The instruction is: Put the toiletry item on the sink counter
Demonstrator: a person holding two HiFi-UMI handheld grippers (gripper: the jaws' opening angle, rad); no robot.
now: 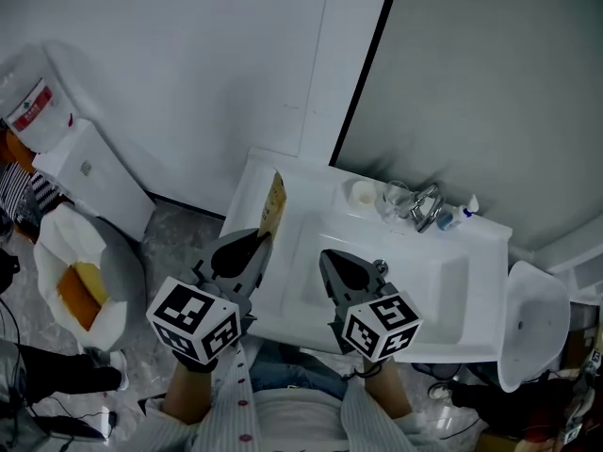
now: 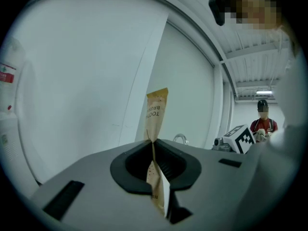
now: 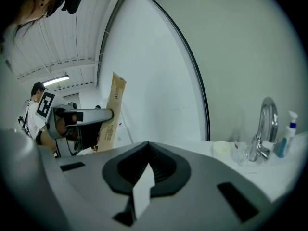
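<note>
Head view, left claw (image 1: 259, 241) near level, clamping upright toothbrush packet (image 1: 274, 203).

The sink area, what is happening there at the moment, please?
A person stands at the white sink counter with a gripper in each hand. The left gripper is clamped on a tan toothbrush packet, held upright near the counter's left side and not yet set down. The right gripper is shut, with nothing between its jaws.

The sink counter's (image 1: 247, 194) left ledge lies bare; cup (image 1: 362, 193), glass (image 1: 396, 199), faucet (image 1: 429, 207) and bottle (image 1: 463, 215) crowd its back edge.
</note>
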